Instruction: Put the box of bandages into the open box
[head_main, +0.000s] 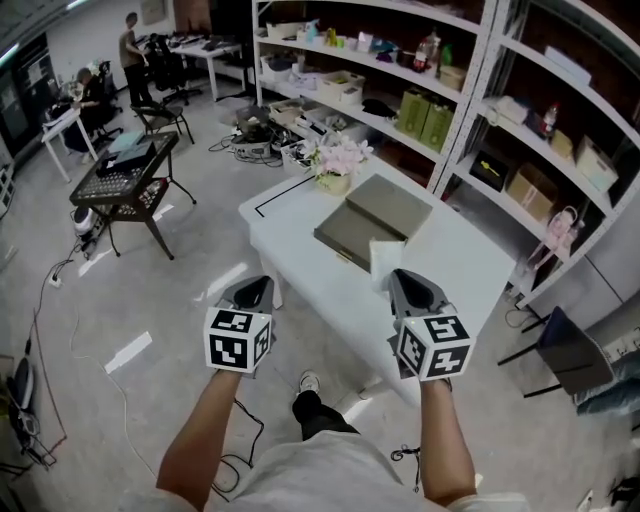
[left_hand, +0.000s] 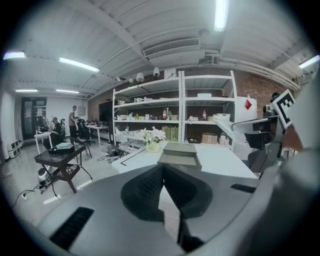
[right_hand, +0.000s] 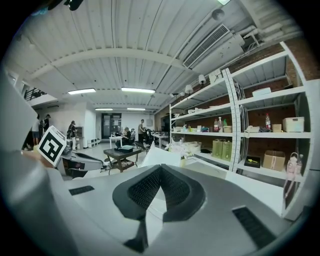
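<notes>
We are holding a hand-held gripper in each hand at the near corner of the white counter (head_main: 455, 262). The left hand-held gripper (head_main: 260, 283) is hovering over the floor just off the counter's edge. In its own view its jaws are pressing together at the tips with nothing between them.

The right hand-held gripper (head_main: 398, 276) is reaching over the counter's near edge, and its jaws are likewise meeting at the tips. The white box of bandages (head_main: 385, 258) is sitting just beyond those tips. In the right gripper view it is rising right behind them (right_hand: 161, 156), and we cannot tell whether they are touching it.

The open box (head_main: 362, 232), grey-green, is lying farther along the counter, between the box of bandages and a pot of pale flowers (head_main: 340, 162). Its two flat halves are resting side by side and touching. White shelving (head_main: 450, 95) is running along the counter's far side.
</notes>
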